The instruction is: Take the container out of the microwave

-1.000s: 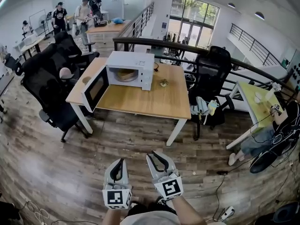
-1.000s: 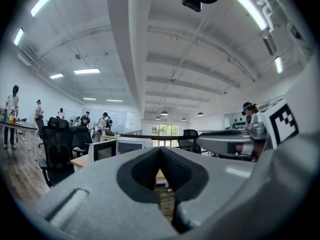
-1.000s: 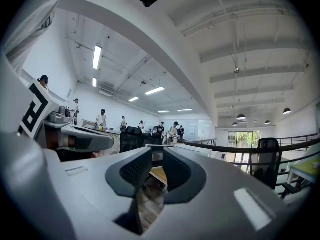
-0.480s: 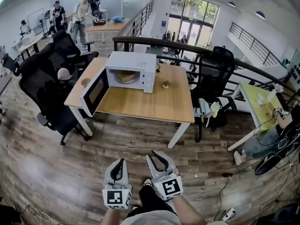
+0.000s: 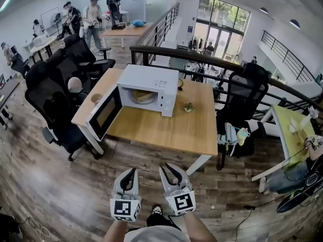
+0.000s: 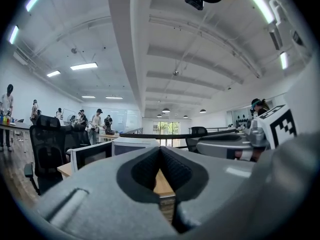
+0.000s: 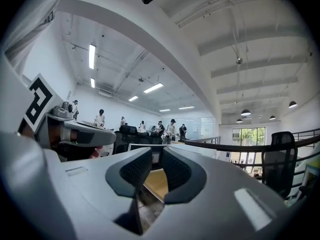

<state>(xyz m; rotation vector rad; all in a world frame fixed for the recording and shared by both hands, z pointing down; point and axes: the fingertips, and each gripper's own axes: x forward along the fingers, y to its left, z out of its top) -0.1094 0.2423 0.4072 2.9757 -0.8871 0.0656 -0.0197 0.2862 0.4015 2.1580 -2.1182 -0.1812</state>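
A white microwave (image 5: 149, 84) stands at the far left of a wooden table (image 5: 166, 127), its door (image 5: 103, 114) swung wide open toward me. Inside it lies a pale round container (image 5: 143, 96). Both grippers are held side by side over the plank floor, well short of the table's near edge, pointing level at it. My left gripper (image 5: 129, 177) (image 6: 161, 151) has its tips together and holds nothing. The jaws of my right gripper (image 5: 170, 173) (image 7: 156, 156) are opening, with a narrow gap and nothing between them. In the left gripper view the microwave (image 6: 132, 145) shows above the jaws.
Black office chairs (image 5: 55, 105) crowd the table's left side and another chair (image 5: 242, 92) stands at its right end. A small object (image 5: 189, 106) sits on the table right of the microwave. A dark railing (image 5: 202, 59) runs behind. People stand far back (image 5: 93, 14).
The table and microwave have come nearer and larger in the head view. Both grippers have advanced toward them together, keeping the same side-by-side pose.
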